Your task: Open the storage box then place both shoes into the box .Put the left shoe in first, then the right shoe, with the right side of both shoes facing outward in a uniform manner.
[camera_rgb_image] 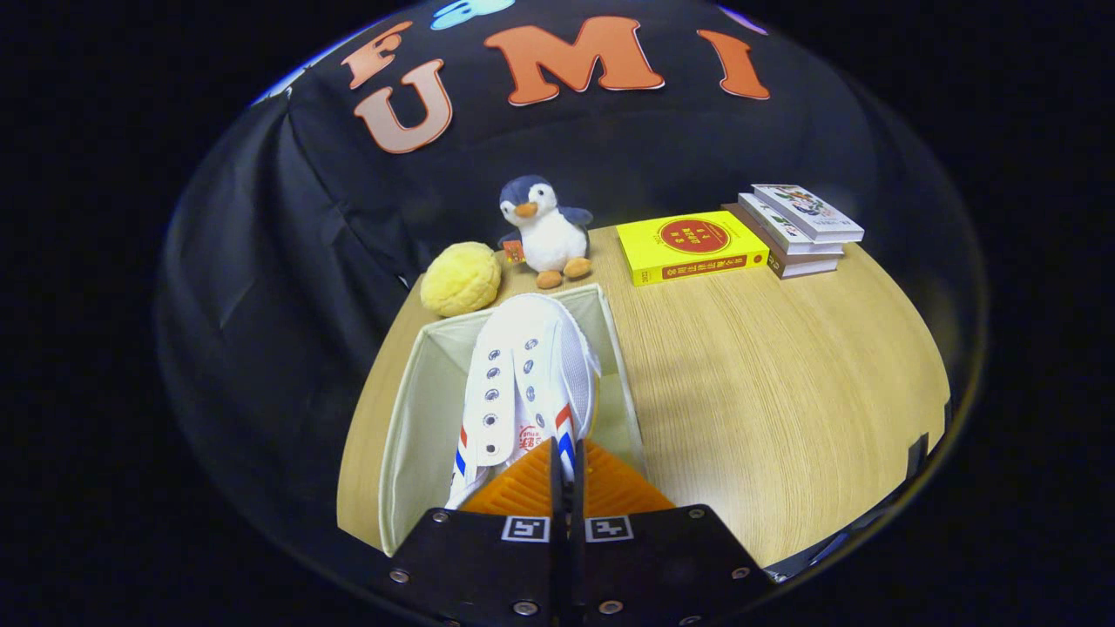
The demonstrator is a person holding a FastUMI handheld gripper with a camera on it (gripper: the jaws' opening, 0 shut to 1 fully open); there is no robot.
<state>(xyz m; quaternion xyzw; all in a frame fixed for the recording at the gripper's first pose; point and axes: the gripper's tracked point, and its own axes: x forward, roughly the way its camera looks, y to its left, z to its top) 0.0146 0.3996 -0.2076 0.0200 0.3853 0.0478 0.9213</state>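
Fingers of the gripper (566, 475) are seen drawn almost fully together, with only a thin slit left between them, and the heel end of a white shoe (523, 392) appears to be pinched in that slit; whether both pads truly bear on the material cannot be told, as the contact is hidden. The shoe is held toe forward over the open storage box (418, 409), which stands near the left edge of the wooden table (766, 383), its far wall close to a yellow plush ball (460, 279) and a toy penguin (544, 231). A yellow book (692, 248) and a stack of books (797, 228) are set along the far edge, well apart from the box.

Several risks can be judged from this. A thin hold at the heel may let the shoe swing or slip out if it is lowered quickly. The soft box walls could be caught by the toe and folded inward, or the box pushed towards the ball. Should the shoe be released while tilted, it could roll, and the required outward-facing right side would be lost. Room must also be left for the second shoe.
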